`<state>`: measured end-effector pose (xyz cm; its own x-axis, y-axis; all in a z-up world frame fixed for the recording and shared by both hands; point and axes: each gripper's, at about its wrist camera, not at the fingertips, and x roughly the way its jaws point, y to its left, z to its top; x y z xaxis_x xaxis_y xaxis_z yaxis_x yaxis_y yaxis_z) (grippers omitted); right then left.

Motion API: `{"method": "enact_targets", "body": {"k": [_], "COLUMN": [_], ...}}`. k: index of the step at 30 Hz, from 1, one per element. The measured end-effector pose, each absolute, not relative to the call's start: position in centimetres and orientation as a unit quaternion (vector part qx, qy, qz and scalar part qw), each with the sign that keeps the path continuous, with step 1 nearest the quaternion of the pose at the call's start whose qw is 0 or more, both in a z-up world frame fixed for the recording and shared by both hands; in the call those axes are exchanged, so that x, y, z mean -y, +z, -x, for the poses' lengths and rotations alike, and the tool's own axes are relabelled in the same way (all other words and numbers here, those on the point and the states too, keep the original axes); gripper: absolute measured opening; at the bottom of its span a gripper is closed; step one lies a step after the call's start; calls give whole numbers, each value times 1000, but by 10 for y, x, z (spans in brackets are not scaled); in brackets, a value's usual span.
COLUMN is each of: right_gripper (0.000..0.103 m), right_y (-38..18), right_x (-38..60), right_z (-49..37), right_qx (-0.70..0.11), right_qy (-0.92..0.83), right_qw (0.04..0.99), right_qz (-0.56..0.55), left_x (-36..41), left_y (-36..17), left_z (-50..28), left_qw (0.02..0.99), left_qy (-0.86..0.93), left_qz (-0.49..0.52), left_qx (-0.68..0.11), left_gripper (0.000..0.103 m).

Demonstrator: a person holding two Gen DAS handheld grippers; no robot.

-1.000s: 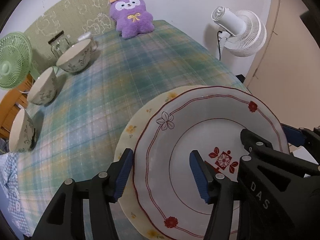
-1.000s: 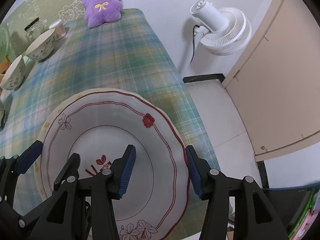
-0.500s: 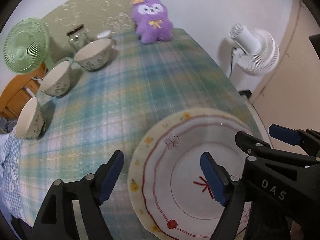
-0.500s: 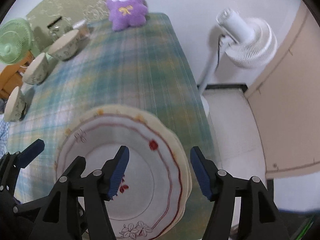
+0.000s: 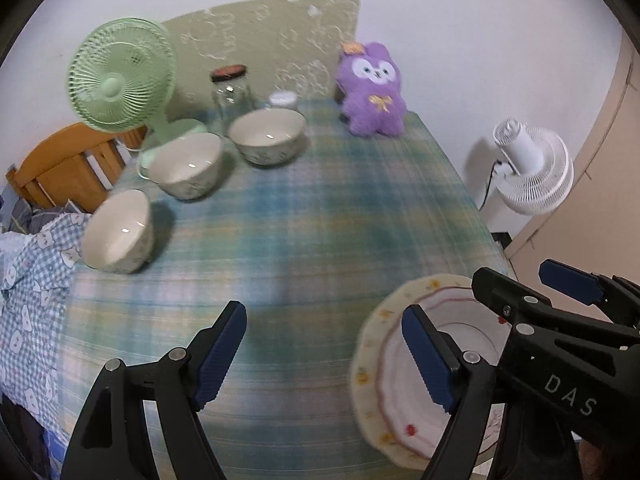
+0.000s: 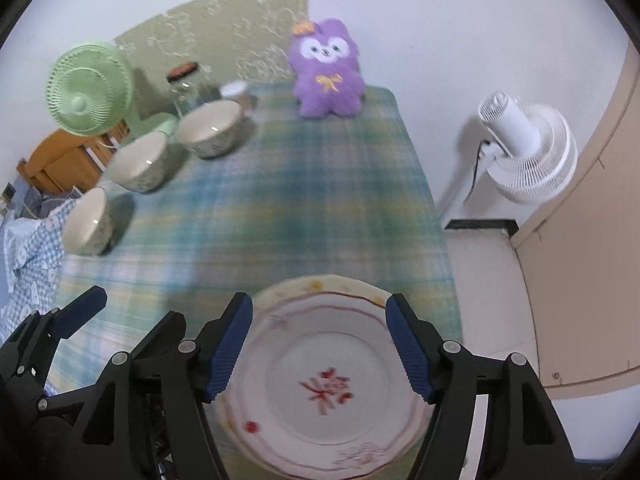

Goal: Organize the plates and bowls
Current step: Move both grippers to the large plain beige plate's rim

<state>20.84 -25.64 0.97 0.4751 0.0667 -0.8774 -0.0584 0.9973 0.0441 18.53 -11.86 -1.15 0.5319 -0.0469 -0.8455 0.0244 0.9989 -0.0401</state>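
A white plate with a red rim line [image 6: 328, 380] lies on a cream plate with yellow flowers [image 6: 316, 282] at the near right of the plaid table [image 5: 320, 220]. My right gripper [image 6: 319, 302] hovers above this stack, its jaws opening, with nothing between the pads. My left gripper [image 5: 322, 316] hangs open over bare cloth just left of the stack [image 5: 372, 360], and holds nothing. Three cream bowls [image 5: 120, 232] [image 5: 188, 164] [image 5: 268, 136] stand in a row along the table's left side, the nearest one tilted.
At the back of the table stand a green fan [image 5: 120, 76], a glass jar [image 5: 230, 88], a small white cup [image 5: 282, 100] and a purple plush toy [image 5: 372, 92]. A white floor fan [image 5: 532, 168] stands beyond the right edge. A wooden chair [image 5: 60, 160] and checked cloth [image 5: 28, 280] lie left.
Both grippers opened off the white plate's rim and rose away from it. The plate now rests on the cream plate, and more of the table shows.
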Motion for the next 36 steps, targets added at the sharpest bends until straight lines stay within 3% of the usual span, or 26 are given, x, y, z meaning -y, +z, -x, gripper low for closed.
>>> {"method": "enact_targets", "body": {"k": [15,36], "right_gripper": [72,68], "right_y": [36,3], "right_x": [119,-27], "right_z": [-198,-247], "right_qx": [-479,-473], "right_qy": [1,-3], "right_qw": [877,881], "right_qz": [-27,0], "left_x": [-18,-150], "left_y": [16,-20], "left_z": [-184,-232], "left_qw": [887,887], "left_qy": [-32,11], "left_qz": [-2,-8], "left_qx": [-460,-461], "left_gripper": [80,62]}}
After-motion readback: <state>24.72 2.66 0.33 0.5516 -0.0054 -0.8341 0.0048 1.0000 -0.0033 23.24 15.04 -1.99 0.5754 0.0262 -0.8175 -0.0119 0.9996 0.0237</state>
